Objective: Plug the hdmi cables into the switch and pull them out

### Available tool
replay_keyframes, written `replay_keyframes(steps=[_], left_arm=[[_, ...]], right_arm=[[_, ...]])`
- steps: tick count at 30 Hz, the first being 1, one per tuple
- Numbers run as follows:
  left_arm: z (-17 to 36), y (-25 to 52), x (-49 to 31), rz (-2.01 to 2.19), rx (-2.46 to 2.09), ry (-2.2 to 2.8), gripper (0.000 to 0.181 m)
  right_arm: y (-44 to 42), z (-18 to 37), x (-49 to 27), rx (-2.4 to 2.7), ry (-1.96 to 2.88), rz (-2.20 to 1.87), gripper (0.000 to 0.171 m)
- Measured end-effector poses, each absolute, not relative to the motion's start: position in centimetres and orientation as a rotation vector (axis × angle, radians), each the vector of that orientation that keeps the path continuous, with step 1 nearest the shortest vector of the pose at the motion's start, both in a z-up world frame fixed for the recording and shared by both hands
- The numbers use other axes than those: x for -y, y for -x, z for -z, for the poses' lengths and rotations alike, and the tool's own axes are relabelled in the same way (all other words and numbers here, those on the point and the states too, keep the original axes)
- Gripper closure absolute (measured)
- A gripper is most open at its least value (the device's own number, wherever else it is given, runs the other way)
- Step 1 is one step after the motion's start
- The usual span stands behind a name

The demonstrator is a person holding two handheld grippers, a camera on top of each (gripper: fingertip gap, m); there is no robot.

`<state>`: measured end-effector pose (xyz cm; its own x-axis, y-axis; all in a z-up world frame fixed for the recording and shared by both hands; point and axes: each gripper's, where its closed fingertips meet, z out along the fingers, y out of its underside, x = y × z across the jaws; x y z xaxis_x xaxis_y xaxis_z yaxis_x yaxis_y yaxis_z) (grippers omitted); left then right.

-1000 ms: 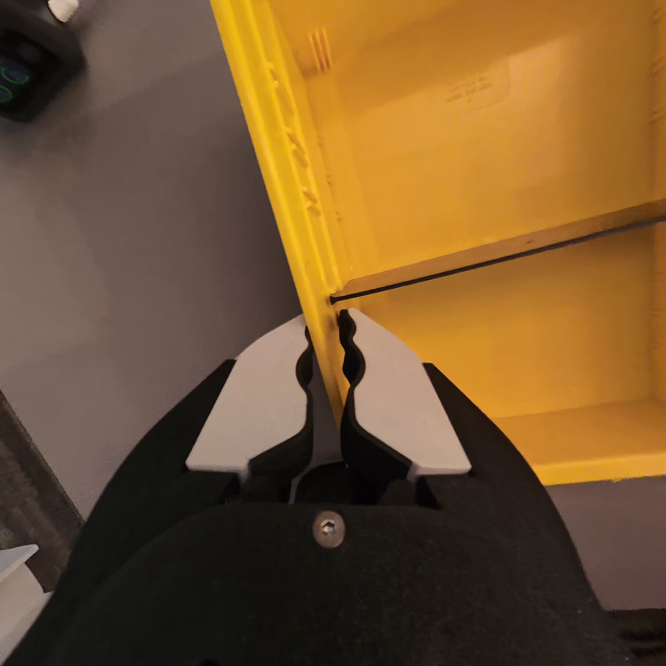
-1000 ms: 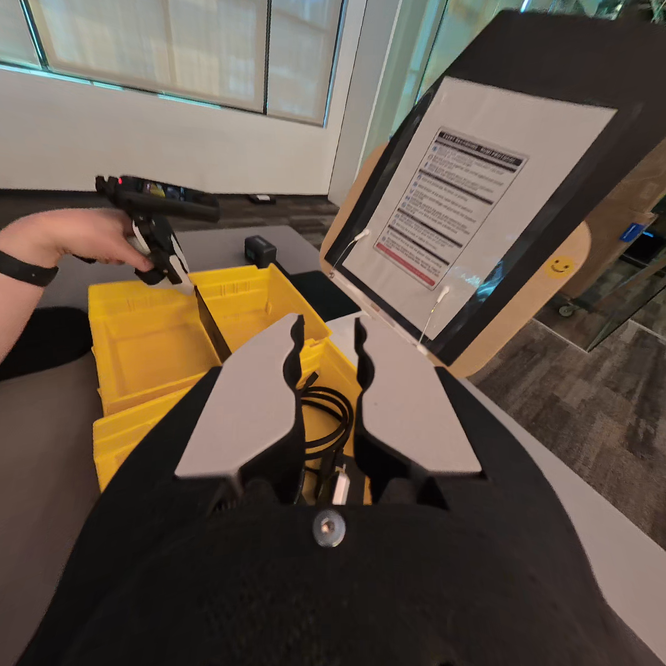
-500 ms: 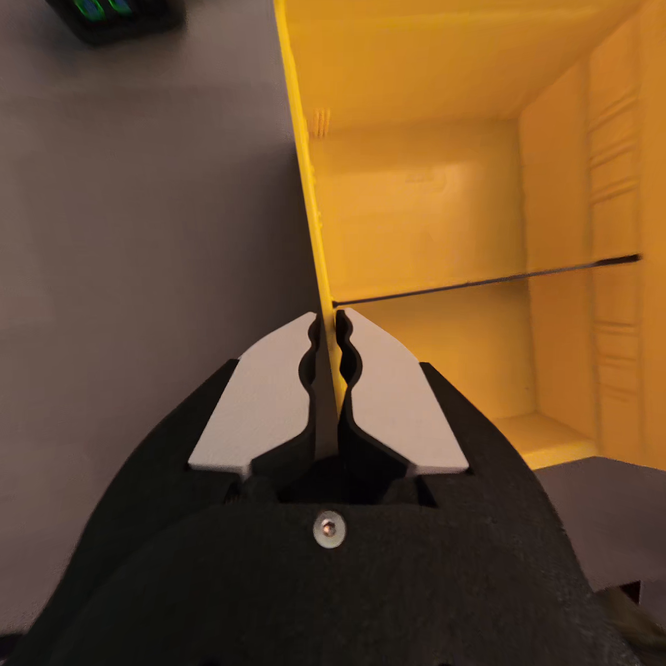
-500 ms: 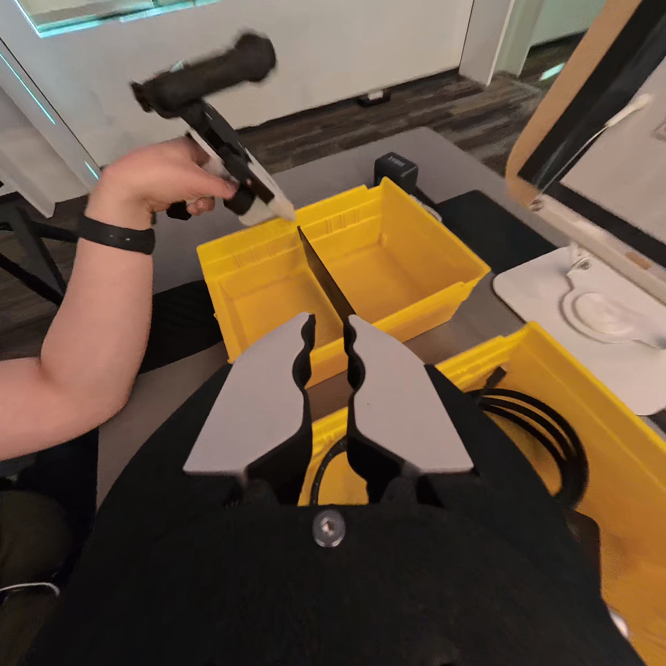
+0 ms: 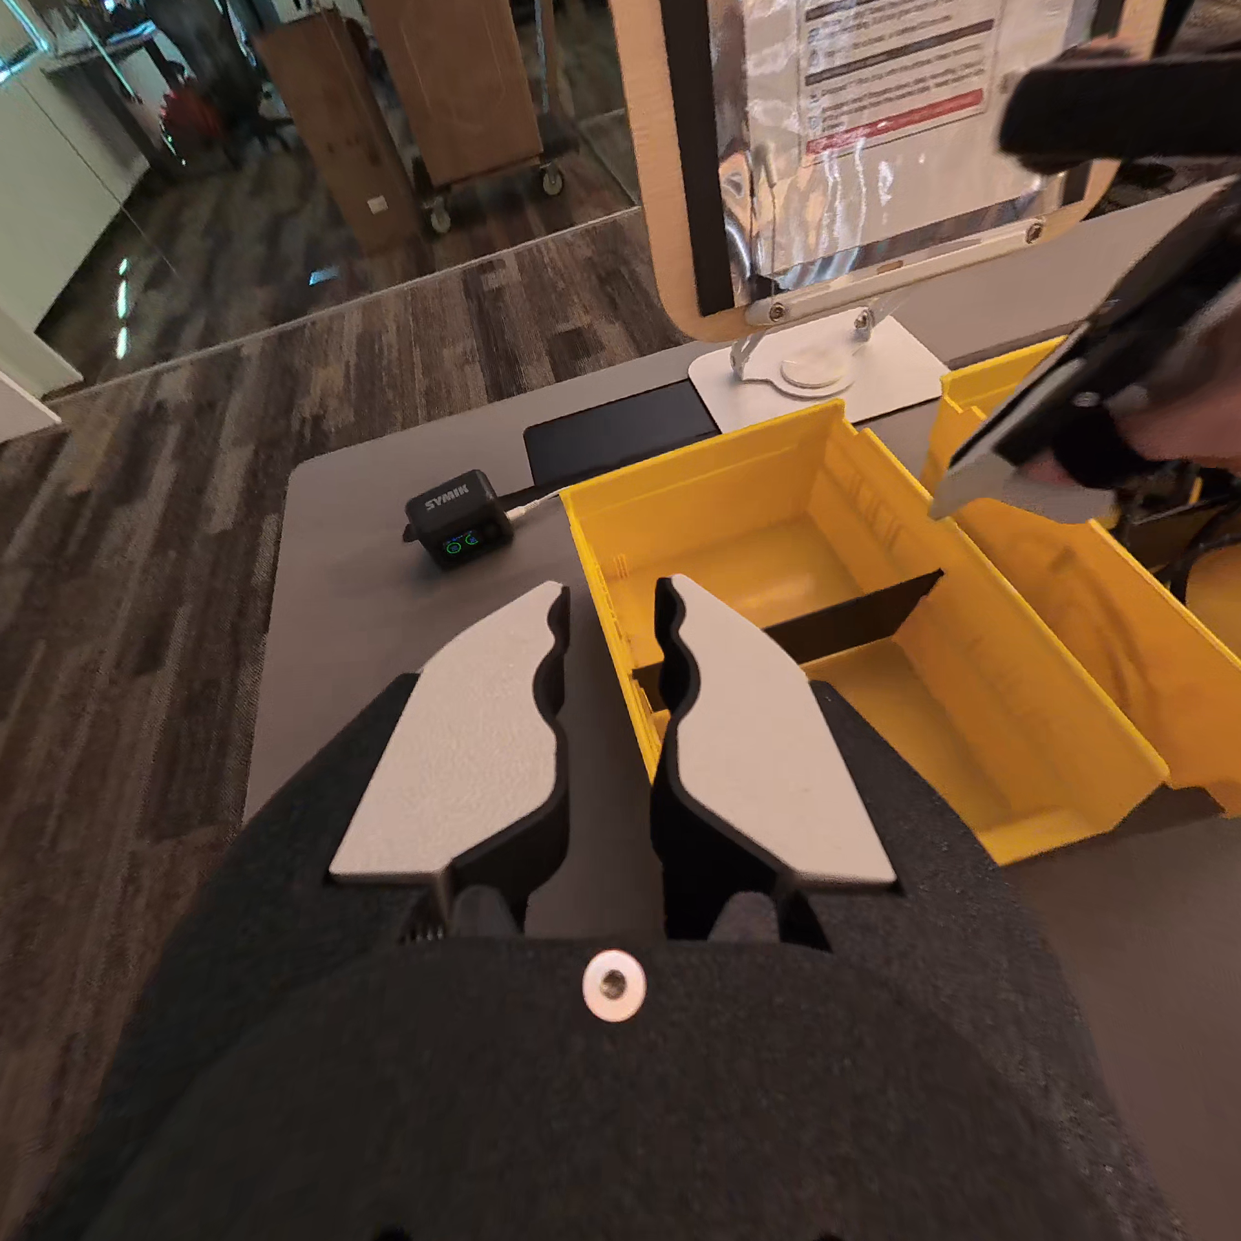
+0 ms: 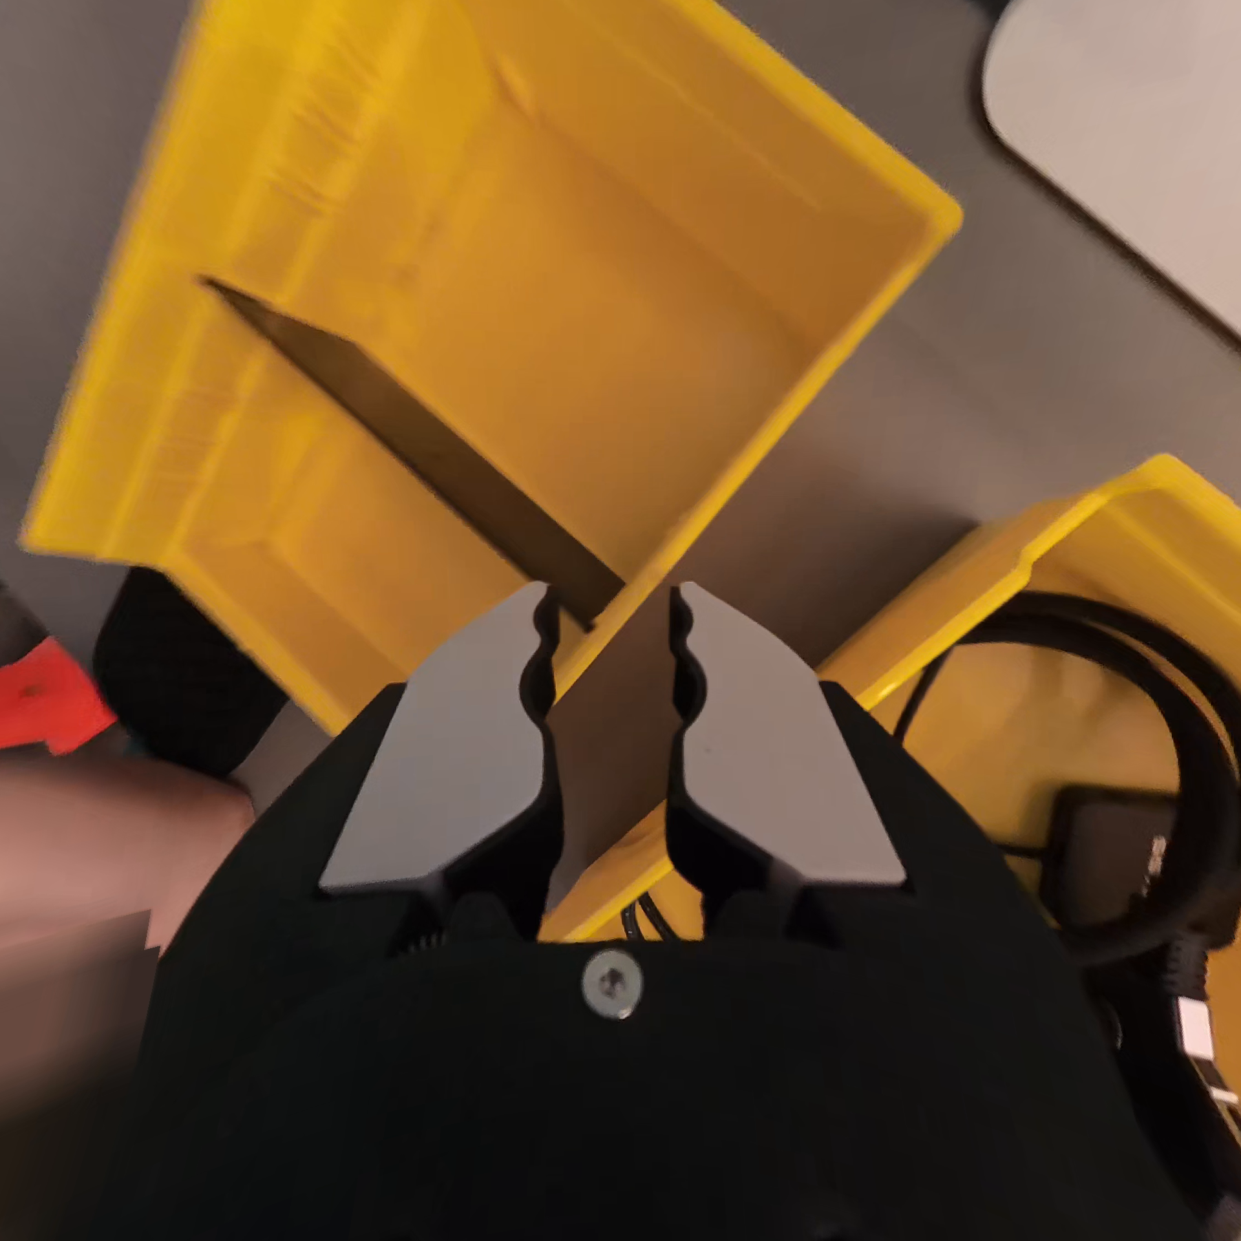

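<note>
My left gripper is open and empty, just above the left wall of an empty yellow bin with a black divider. My right gripper is open and empty over the gap between that bin and a second yellow bin. The second bin holds a coiled black cable and a small black box-shaped device. The right gripper also shows in the left wrist view, blurred, above the second bin.
A small black device with green lights sits on the grey table left of the empty bin. A framed board on a white stand stands behind the bins, with a black pad beside it. A hand is at lower left. There is about 25 cm between the tips of the two grippers.
My left gripper let go of the bin's wall, opened and pulled back and up. My right gripper swung down over the two bins and opened wider.
</note>
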<state>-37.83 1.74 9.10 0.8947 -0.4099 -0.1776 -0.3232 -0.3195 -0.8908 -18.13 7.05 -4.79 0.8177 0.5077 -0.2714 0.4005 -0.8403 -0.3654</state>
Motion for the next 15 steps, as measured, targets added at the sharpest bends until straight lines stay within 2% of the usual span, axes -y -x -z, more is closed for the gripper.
replay_keyframes(steps=[5, 9, 15], left_arm=[[-10.4, 37.2, -0.4, 0.146, -0.567, 1.861, 0.158], [-11.2, 36.6, -0.2, 0.164, -0.587, 1.812, 0.159], [-11.7, 36.3, -0.2, 0.155, -0.611, 1.756, 0.16]], right_arm=[[18.9, 7.0, -7.7, 0.528, 2.839, -0.516, 0.133], [18.5, 9.1, -8.4, 0.429, 2.917, -0.395, 0.148], [18.7, 11.6, -8.6, 0.35, 3.037, -0.318, 0.152]])
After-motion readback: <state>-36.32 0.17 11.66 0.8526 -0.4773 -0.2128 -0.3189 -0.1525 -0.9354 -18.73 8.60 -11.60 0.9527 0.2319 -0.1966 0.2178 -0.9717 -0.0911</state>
